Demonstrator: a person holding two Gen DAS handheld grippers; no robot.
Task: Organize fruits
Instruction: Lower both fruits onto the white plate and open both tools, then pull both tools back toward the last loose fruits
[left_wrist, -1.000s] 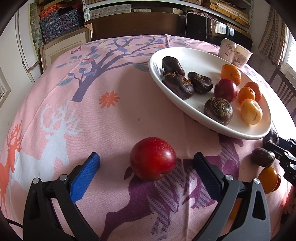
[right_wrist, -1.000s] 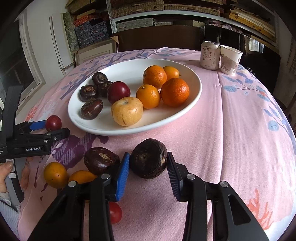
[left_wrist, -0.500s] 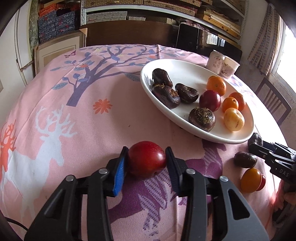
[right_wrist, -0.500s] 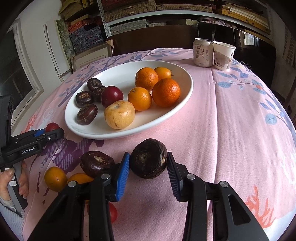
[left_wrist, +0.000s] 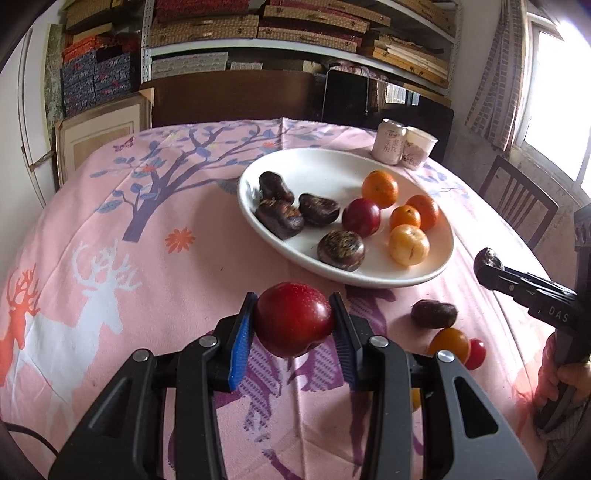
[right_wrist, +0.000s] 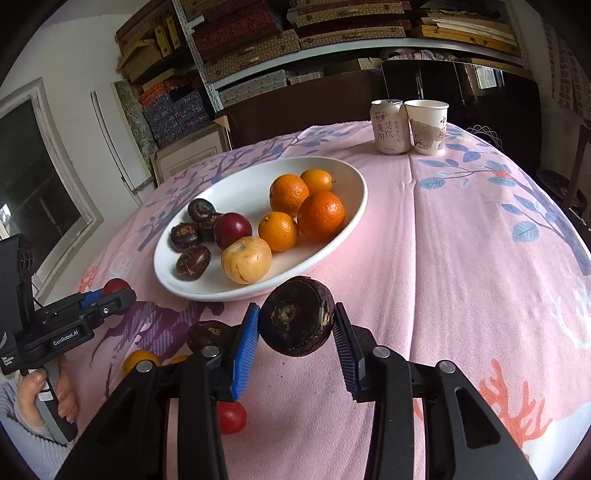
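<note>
My left gripper (left_wrist: 293, 325) is shut on a red plum (left_wrist: 293, 318), held just above the pink tablecloth in front of the white plate (left_wrist: 325, 173). My right gripper (right_wrist: 295, 325) is shut on a dark water chestnut (right_wrist: 296, 315), lifted near the plate's (right_wrist: 236, 192) front rim. The plate holds several oranges, dark chestnuts, a red plum and a yellow fruit. On the cloth lie a dark chestnut (left_wrist: 434, 314), an orange fruit (left_wrist: 448, 341) and a small red tomato (left_wrist: 475, 353). The right gripper shows at the right edge of the left wrist view.
A drink can (right_wrist: 390, 125) and a paper cup (right_wrist: 427, 126) stand at the table's far side. A wooden chair (left_wrist: 521, 203) sits to the right of the table. Shelves with boxes line the back wall. A hand (right_wrist: 33, 398) grips the left tool's handle.
The left gripper closed on the red plum and lifted it off the cloth. The right gripper rose a little with its chestnut, towards the plate.
</note>
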